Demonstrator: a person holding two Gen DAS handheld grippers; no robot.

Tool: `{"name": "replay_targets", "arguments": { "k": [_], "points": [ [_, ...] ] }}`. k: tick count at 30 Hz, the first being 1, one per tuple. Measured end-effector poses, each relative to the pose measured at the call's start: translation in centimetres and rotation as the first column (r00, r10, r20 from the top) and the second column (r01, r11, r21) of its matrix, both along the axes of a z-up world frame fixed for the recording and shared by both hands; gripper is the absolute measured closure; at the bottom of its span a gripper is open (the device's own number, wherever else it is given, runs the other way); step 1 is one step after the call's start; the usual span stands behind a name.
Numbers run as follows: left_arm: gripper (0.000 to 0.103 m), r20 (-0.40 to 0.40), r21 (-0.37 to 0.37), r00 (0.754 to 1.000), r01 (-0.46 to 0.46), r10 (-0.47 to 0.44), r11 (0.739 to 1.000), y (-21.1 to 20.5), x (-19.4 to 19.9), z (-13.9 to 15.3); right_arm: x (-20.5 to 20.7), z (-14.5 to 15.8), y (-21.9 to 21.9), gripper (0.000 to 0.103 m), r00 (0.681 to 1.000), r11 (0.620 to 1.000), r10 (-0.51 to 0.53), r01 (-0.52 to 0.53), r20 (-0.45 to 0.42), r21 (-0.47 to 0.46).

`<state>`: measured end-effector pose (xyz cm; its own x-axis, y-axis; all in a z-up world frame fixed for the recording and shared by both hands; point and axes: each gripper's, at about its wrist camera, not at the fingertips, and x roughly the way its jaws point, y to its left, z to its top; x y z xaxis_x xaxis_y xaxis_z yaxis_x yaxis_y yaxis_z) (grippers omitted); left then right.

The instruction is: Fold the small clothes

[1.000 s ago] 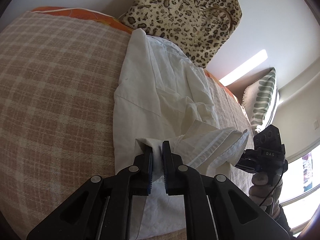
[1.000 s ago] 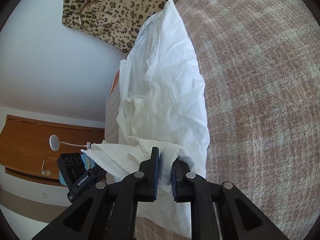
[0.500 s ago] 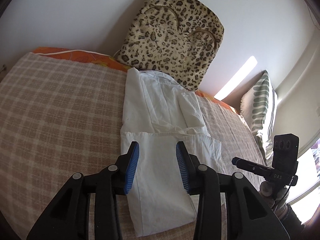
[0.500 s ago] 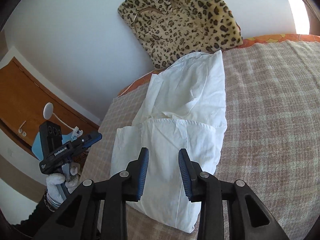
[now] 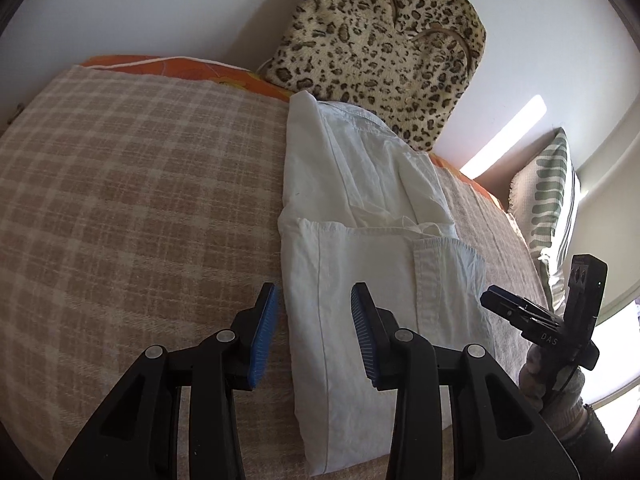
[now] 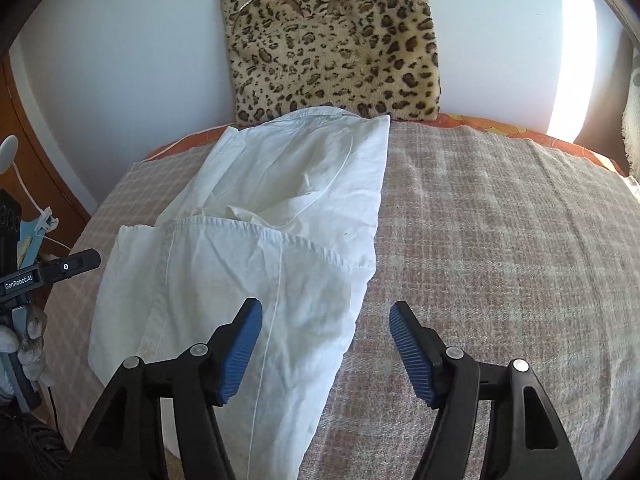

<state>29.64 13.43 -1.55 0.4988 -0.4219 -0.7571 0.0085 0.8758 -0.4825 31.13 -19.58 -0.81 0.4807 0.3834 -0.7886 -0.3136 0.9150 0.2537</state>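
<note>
A second ago both my grippers were clamped on the hem of the white garment [image 5: 384, 264], holding it up bunched between them; that hem has since been let go and lies flat, folded over the upper half. My left gripper [image 5: 314, 334] has released, its jaws apart with nothing pressed between the blue pads. My right gripper [image 6: 326, 346] is opening wider at this moment, and no cloth is pinched in it either.

Under me spreads a bed covered by a beige checked blanket [image 5: 132, 200], with an orange sheet edge [image 5: 224, 74] showing along its far side. Behind it stands a white wall [image 6: 132, 48], and a leopard-print cushion [image 6: 332, 40] leans upright against that wall. A striped green and white pillow [image 5: 554, 200] sits at the bed's right end in the left wrist view; brown wooden furniture [image 6: 24, 136] shows at the left edge of the right wrist view.

The garment lies lengthwise on the blanket, its far end touching the foot of the cushion, its near half doubled over. In the left wrist view its left edge runs just inside my left pad, so the fold sits between my fingers and beyond them. In the right wrist view the cloth lies under my left finger, while the right finger hangs over bare blanket.
</note>
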Motion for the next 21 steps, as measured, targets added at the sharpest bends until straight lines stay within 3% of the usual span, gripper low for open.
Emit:
{"name": "replay_targets", "arguments": {
  "k": [2, 3, 4, 5, 7, 9, 11, 15, 19, 21],
  "points": [
    [0.07, 0.0, -0.009, 1.0, 0.008, -0.008, 1.0, -0.5, 0.4, -0.5, 0.6, -0.7, 0.1, 0.048, 0.999, 1.0, 0.006, -0.005, -0.042, 0.028],
    [0.07, 0.006, -0.006, 1.0, 0.023, -0.023, 1.0, -0.9, 0.6, -0.6, 0.9, -0.9, 0.1, 0.063, 0.998, 0.999, 0.015, -0.012, -0.058, 0.047],
    [0.082, 0.021, 0.009, 0.999, 0.04, -0.041, 0.999, -1.5, 0.7, -0.4, 0.9, -1.1, 0.2, 0.075, 0.997, 0.998, 0.021, -0.016, -0.071, 0.065],
    [0.098, 0.042, 0.02, 0.997, 0.06, -0.061, 0.998, -2.0, 0.7, -0.1, 0.8, -1.0, 0.0, 0.078, 0.998, 0.998, 0.014, -0.009, -0.065, 0.068],
    [0.1, 0.082, 0.016, 0.992, 0.097, -0.098, 0.995, -2.7, 0.7, 0.8, 0.6, -0.5, -0.4, 0.093, 0.998, 0.996, 0.01, -0.005, -0.054, 0.088],
    [0.1, 0.133, -0.007, 0.983, 0.125, -0.123, 0.992, -3.1, 0.7, 1.6, 0.1, 0.3, -1.0, 0.096, 0.999, 0.995, -0.003, 0.007, -0.037, 0.103],
    [0.1, 0.139, 0.039, 0.981, 0.133, -0.138, 0.99, -3.4, 1.1, 1.6, -0.2, 0.7, -1.3, 0.097, 1.0, 0.996, -0.016, 0.018, -0.022, 0.089],
    [0.1, 0.058, 0.157, 0.99, 0.121, -0.132, 0.98, -3.3, 2.1, -1.0, 0.3, -0.6, -1.0, 0.097, 0.998, 0.999, -0.032, 0.033, -0.048, 0.03],
    [0.08, 0.028, 0.204, 0.995, 0.088, -0.096, 0.975, -2.7, 2.0, -1.8, 0.7, -1.6, -0.6, 0.096, 0.998, 1.0, -0.006, 0.005, -0.061, -0.007],
    [0.08, 0.048, 0.222, 0.994, 0.084, -0.097, 0.972, -2.3, 1.9, -1.2, 0.9, -1.5, -0.6, 0.094, 0.998, 1.0, 0.0, -0.001, -0.064, -0.012]
  ]
}}
